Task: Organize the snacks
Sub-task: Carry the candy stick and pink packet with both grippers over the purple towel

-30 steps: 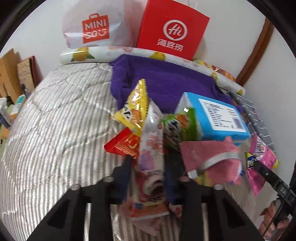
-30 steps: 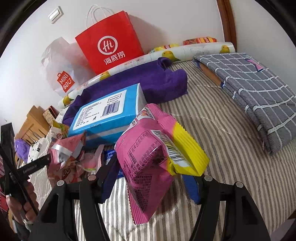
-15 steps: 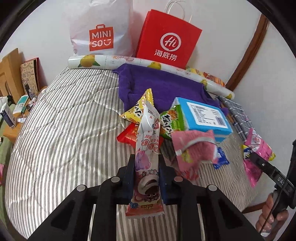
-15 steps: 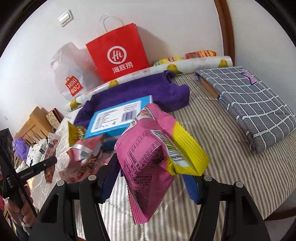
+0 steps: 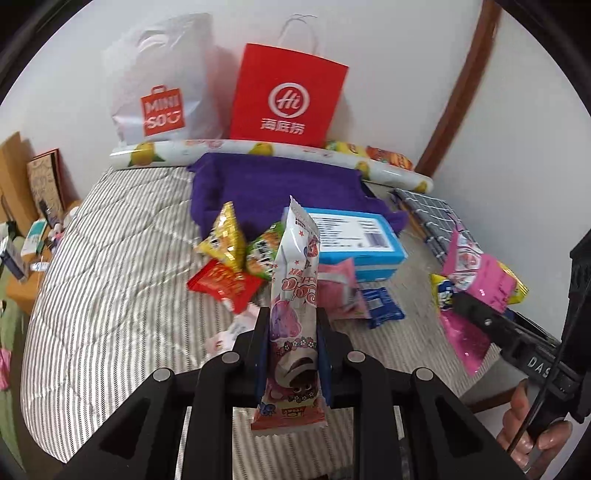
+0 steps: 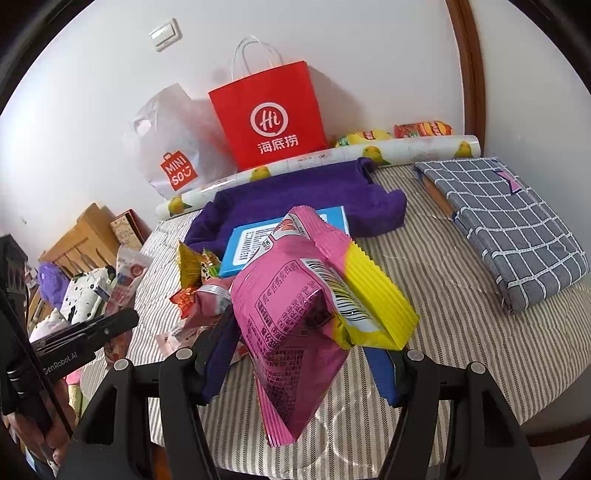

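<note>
The left gripper (image 5: 292, 332) is clamped on a tall white-pink packet (image 5: 293, 314), held above the striped bed (image 5: 110, 277). The right gripper (image 6: 306, 350) is clamped on a pink-yellow bag (image 6: 295, 314) (held off the bed too). Beyond lie the snack pile (image 5: 229, 266), blue box (image 5: 354, 240), purple towel (image 5: 273, 184) and red bag (image 5: 288, 92).

Far ahead of the grippers, against the white wall, stand a red paper bag (image 5: 289, 92) and a white plastic bag (image 5: 162, 79); below them lies a fruit-printed roll (image 6: 317, 160); nearer spreads a purple towel (image 5: 273, 184) on the striped bedcover (image 5: 110, 266); to the right rests a folded grey checked cloth (image 6: 517, 221); a light switch (image 6: 165, 34) sits high on the wall.
</note>
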A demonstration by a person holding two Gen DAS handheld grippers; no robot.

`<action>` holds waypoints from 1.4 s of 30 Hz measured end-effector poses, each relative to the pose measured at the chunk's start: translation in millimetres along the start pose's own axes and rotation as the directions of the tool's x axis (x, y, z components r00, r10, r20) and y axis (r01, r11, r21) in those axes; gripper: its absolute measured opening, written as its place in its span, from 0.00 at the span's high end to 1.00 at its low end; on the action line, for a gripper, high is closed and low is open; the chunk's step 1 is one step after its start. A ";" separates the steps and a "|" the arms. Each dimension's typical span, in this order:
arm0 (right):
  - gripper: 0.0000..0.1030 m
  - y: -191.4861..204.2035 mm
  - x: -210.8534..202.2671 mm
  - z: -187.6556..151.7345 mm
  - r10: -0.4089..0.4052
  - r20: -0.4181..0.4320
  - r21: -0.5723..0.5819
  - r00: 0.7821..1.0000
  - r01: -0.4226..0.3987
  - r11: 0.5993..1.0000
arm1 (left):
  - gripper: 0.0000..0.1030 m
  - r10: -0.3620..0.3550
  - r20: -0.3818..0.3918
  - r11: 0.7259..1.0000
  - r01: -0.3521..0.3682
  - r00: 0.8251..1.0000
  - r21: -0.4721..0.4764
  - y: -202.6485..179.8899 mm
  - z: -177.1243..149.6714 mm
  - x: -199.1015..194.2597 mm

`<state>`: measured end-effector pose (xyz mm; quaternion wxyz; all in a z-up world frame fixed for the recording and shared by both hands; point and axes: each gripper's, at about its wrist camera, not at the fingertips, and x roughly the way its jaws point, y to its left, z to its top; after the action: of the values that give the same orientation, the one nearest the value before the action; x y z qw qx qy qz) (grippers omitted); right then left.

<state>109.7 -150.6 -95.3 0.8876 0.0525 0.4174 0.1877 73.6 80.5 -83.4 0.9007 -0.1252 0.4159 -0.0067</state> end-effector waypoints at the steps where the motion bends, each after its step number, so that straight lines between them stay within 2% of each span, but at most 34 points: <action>1: 0.38 1.4 -1.7 2.0 -0.001 -0.001 -0.005 1.000 0.001 1.000 | 0.80 -0.007 0.000 1.000 0.007 1.000 0.003 -2.6 2.5 -0.5; 9: 0.38 4.4 -14.3 24.0 -0.010 0.034 -0.023 0.999 0.011 1.000 | 0.80 -0.023 0.012 0.999 0.023 1.000 0.044 -23.6 29.1 1.5; 16: 0.38 6.5 -6.7 51.2 -0.029 0.050 -0.032 0.998 0.031 0.999 | 0.80 -0.031 0.022 0.996 0.029 0.999 0.084 -33.1 56.6 12.1; 24: 0.38 6.8 16.8 87.1 -0.078 0.059 -0.051 0.995 0.081 0.995 | 0.80 -0.028 0.022 0.998 0.026 0.999 0.061 -25.4 93.3 34.2; 32: 0.38 12.2 48.2 124.3 -0.073 0.083 -0.081 0.994 0.080 0.994 | 0.80 -0.016 0.034 0.998 0.014 0.999 0.057 -14.0 128.1 51.2; 42: 0.38 15.9 88.6 159.7 -0.072 0.074 -0.095 0.995 0.079 0.992 | 0.80 0.005 0.037 0.998 -0.007 0.999 0.065 -6.3 164.0 78.4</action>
<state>278.1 -92.3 -52.1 0.9096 -0.0003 0.3780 0.1725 248.6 101.3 -38.4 0.9118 -0.0946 0.3992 -0.0153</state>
